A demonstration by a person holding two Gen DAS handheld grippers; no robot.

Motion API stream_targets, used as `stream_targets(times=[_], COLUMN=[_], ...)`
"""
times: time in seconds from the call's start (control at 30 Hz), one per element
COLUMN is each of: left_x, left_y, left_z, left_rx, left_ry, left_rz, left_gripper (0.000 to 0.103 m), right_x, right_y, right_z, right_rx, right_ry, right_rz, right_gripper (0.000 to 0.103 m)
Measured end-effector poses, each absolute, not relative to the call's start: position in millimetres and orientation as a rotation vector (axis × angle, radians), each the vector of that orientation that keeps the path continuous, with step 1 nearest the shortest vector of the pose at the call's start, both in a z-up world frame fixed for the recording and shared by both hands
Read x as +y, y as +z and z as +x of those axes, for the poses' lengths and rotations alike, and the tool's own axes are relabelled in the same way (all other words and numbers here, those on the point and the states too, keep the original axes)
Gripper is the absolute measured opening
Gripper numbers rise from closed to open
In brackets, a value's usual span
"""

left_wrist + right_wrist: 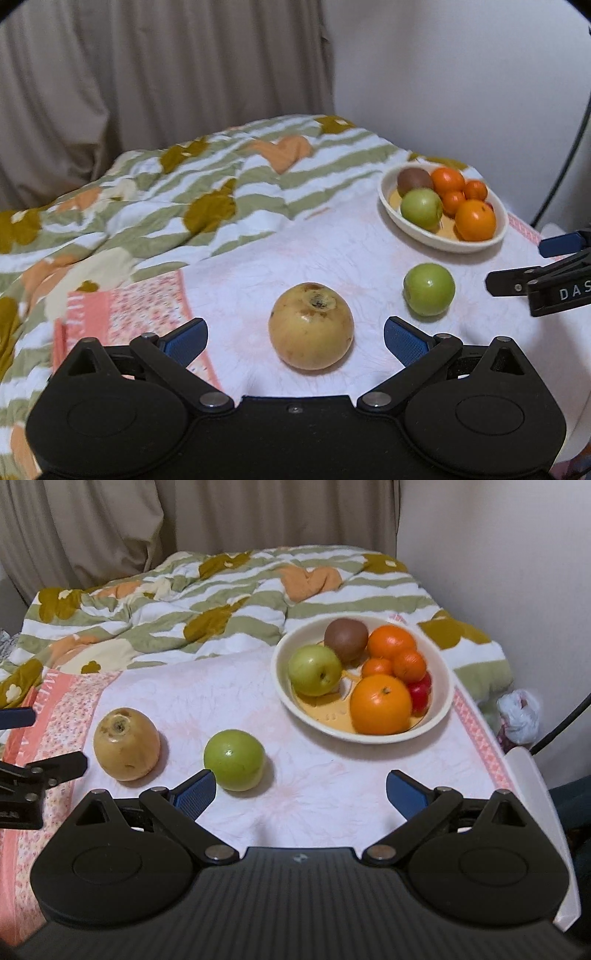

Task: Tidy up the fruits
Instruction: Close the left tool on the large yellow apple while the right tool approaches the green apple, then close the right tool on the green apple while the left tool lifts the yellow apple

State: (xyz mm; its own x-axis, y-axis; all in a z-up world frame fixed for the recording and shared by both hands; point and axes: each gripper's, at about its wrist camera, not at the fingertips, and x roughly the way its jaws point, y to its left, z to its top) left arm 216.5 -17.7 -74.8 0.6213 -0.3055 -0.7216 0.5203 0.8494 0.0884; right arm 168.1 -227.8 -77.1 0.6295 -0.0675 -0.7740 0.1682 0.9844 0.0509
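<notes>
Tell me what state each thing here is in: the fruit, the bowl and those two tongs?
Left tongs: open, empty, yellow fruit just ahead between the tips.
Right tongs: open, empty, above the cloth.
Yellow fruit: loose on the cloth, outside the bowl.
Loose green apple: on the cloth, outside the bowl.
Bowl: upright, holding fruit.
Green apple in bowl: resting against the brown fruit.
Large orange: in the bowl, at its near side.
</notes>
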Motion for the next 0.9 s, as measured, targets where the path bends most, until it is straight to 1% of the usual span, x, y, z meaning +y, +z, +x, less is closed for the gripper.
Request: stream_targets(times=[0.2,0.4,0.47,0.5,0.53,0.57,0.6,0.7,0.77,0.9], left_x=[-28,-37,-39,-39,-40,-40,-39,-31,-28,-25], left_y=[-103,-120,-126,-129,-131,-132,-133,-132,-131,-132], left_z=[241,255,259,261,262,263,263,268,269,267], left_rx=[0.831,0.848,0.870,0.886,0.897,0.901,0.898,0.915,0.924,0.919], left_ry=[-0.538,-0.550,-0.563,-0.569,-0.572,-0.569,-0.562,-0.567,-0.565,-0.559], left_rz=[0.306,0.314,0.307,0.302,0.299,0.298,0.297,0.246,0.223,0.233], left_gripper=[0.103,0.101,0.094,0.094,0.089,0.081,0.078,0.077,0.077,0.077], right_x=[-219,-216,-215,-215,-215,-214,-213,-207,-205,-199], right_y=[-97,-108,-112,-113,-114,-115,-116,-116,-117,-119], right_z=[189,203,208,209,210,212,213,217,220,225], right_rx=[0.907,0.920,0.929,0.932,0.933,0.936,0.938,0.942,0.945,0.947], right_ry=[-0.139,-0.133,-0.129,-0.124,-0.118,-0.111,-0.107,-0.088,-0.073,-0.050], right_rz=[0.147,0.184,0.195,0.203,0.214,0.219,0.219,0.210,0.210,0.212], right_gripper=[0.103,0.103,0.103,0.103,0.103,0.103,0.103,0.101,0.098,0.095])
